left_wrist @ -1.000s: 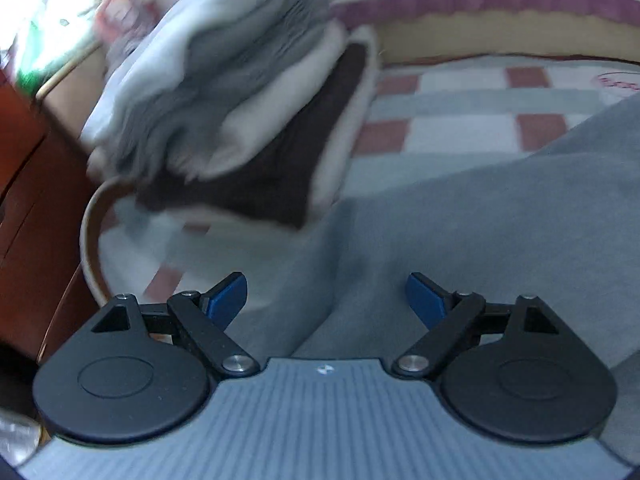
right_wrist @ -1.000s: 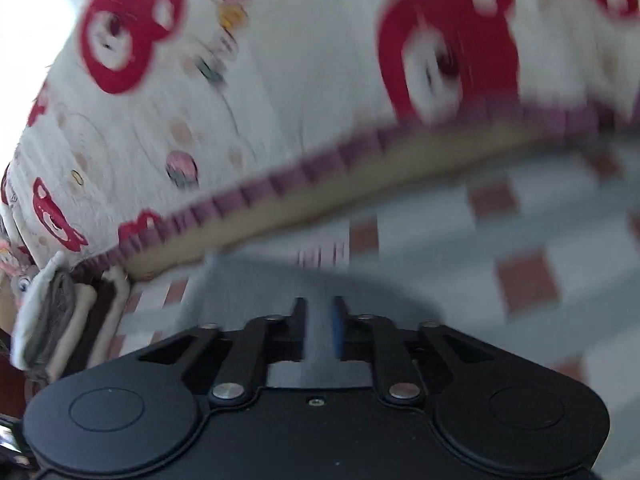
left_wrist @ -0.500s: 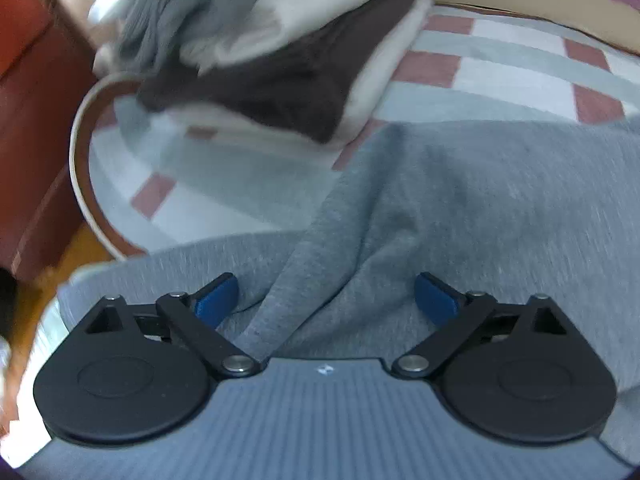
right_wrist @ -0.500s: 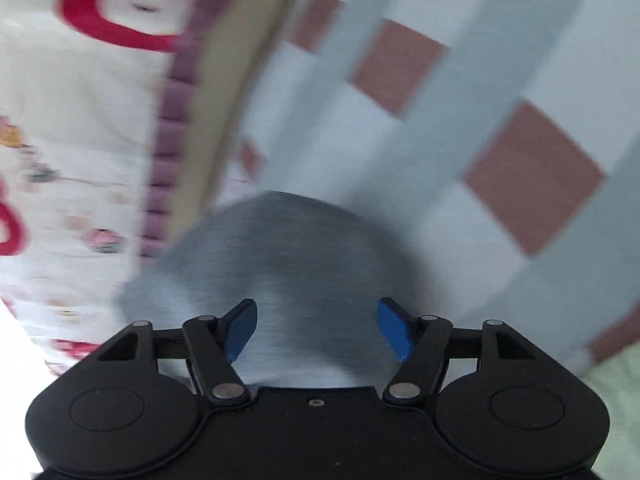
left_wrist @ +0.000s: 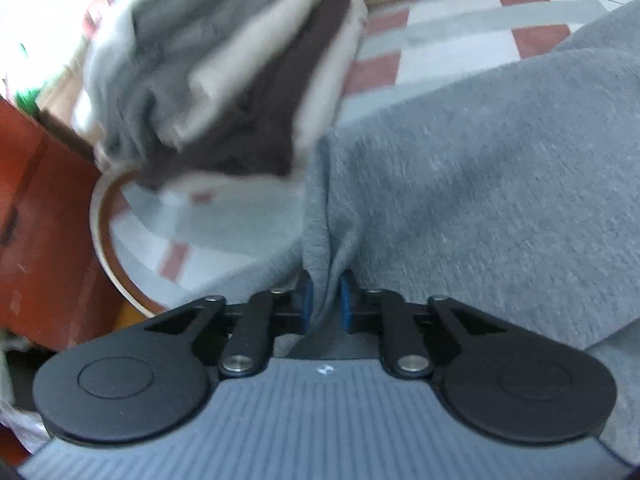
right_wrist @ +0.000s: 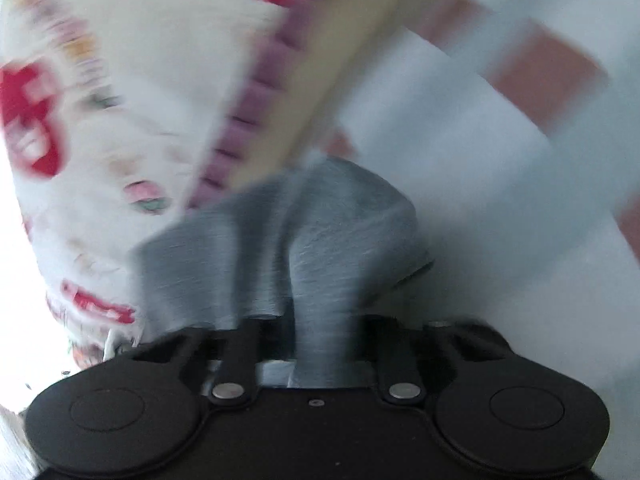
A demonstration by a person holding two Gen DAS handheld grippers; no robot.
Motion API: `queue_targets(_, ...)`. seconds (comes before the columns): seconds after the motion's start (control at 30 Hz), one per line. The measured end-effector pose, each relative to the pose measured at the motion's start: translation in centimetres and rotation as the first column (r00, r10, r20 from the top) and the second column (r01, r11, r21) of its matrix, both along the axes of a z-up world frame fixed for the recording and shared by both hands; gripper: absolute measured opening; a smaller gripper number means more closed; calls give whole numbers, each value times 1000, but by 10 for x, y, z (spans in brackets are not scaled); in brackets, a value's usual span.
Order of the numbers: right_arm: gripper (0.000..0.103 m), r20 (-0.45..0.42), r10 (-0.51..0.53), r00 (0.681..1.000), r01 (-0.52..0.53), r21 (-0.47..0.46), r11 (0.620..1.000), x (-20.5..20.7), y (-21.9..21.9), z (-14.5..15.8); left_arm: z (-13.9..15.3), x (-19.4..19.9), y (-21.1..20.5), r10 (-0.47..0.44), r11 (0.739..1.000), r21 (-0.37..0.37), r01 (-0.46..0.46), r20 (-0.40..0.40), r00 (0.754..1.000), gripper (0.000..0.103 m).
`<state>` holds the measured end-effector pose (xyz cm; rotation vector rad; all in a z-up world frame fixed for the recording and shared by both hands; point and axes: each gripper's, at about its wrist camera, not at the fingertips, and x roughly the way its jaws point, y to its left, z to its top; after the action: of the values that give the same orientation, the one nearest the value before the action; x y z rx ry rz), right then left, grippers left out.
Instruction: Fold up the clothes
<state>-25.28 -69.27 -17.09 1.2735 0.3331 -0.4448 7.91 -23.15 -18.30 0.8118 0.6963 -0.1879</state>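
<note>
A grey fleece garment [left_wrist: 480, 168] lies spread over a checked sheet and fills the right half of the left wrist view. My left gripper [left_wrist: 325, 300] is shut on a pinched ridge of its edge, the blue pads pressing both sides of the fold. In the blurred right wrist view another part of the grey garment [right_wrist: 320, 240] bunches up from between the fingers of my right gripper [right_wrist: 323, 340], which is shut on it. The cloth hides the right gripper's pads.
A stack of folded clothes [left_wrist: 224, 76], grey, cream and dark brown, sits at the left by the bed's rounded corner. Red-brown wooden furniture [left_wrist: 44, 232] stands left of the bed. A white quilt with red bear prints [right_wrist: 112, 120] lies along the checked sheet [right_wrist: 500, 152].
Both grippers stood open half a second ago and have shut on the grey garment. The left view has swung, bringing the folded stack to the upper left; the right view is rotating.
</note>
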Motion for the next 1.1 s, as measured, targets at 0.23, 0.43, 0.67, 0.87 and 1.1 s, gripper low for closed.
queue_targets(0.23, 13, 102, -168, 981, 193, -351, 916, -33, 30, 111, 52, -39, -23, -131, 991, 49, 123, 238, 962, 0)
queue_targets(0.43, 11, 89, -317, 944, 311, -562, 767, -81, 76, 166, 127, -83, -63, -270, 950, -48, 308, 367, 890, 0)
queue_targets(0.67, 21, -392, -537, 747, 373, -422, 827, -141, 70, 133, 108, -57, -53, -211, 947, -243, 209, 15, 977, 33)
queue_targets(0.87, 33, -373, -448, 812, 247, -476, 844, -102, 101, 166, 77, -29, -19, -60, 978, -203, 47, -57, 997, 44)
queue_targets(1.1, 57, -399, -530, 748, 217, -608, 764, -123, 99, 201, 79, 1, 38, 87, 970, -219, -103, -83, 993, 49)
